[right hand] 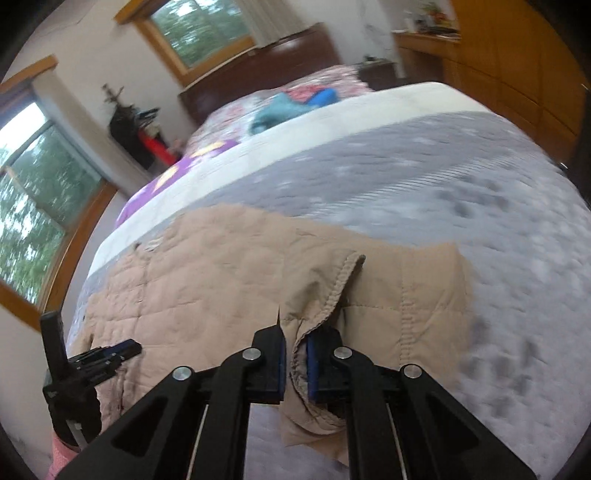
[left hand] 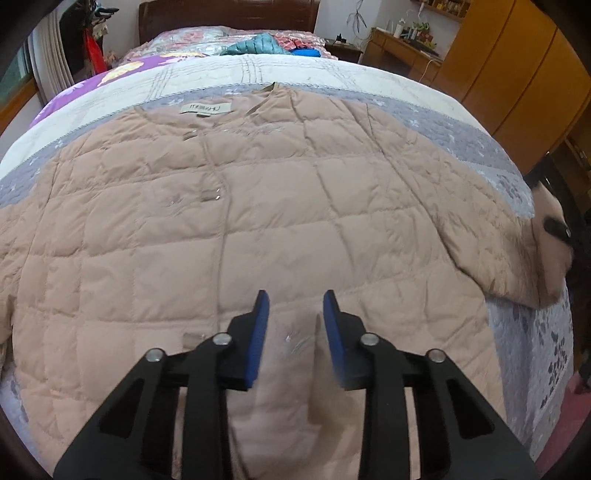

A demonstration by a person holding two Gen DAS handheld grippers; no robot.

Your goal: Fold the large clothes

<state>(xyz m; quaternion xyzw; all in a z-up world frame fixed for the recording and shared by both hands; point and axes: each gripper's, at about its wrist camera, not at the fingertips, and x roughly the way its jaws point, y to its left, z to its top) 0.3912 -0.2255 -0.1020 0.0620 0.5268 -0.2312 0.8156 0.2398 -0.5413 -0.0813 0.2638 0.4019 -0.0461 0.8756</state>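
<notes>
A pale pink quilted jacket (left hand: pixel 229 206) lies spread flat on the bed, front up, collar and label at the far side. My left gripper (left hand: pixel 295 310) is open and empty just above the jacket's lower front. My right gripper (right hand: pixel 295 350) is shut on the sleeve cuff (right hand: pixel 325 295) at the jacket's right sleeve end, near the bed's edge. The right gripper also shows in the left wrist view (left hand: pixel 556 227) at the far right, on the sleeve end. The left gripper shows in the right wrist view (right hand: pixel 110 356) at the lower left.
The grey and white quilted bedspread (left hand: pixel 461 122) covers the bed. A teal garment (left hand: pixel 255 44) and blue clothes (left hand: pixel 306 51) lie near the dark headboard (left hand: pixel 229 14). Wooden wardrobes (left hand: pixel 517 74) and a desk stand to the right. Windows (right hand: pixel 33 192) are on the left.
</notes>
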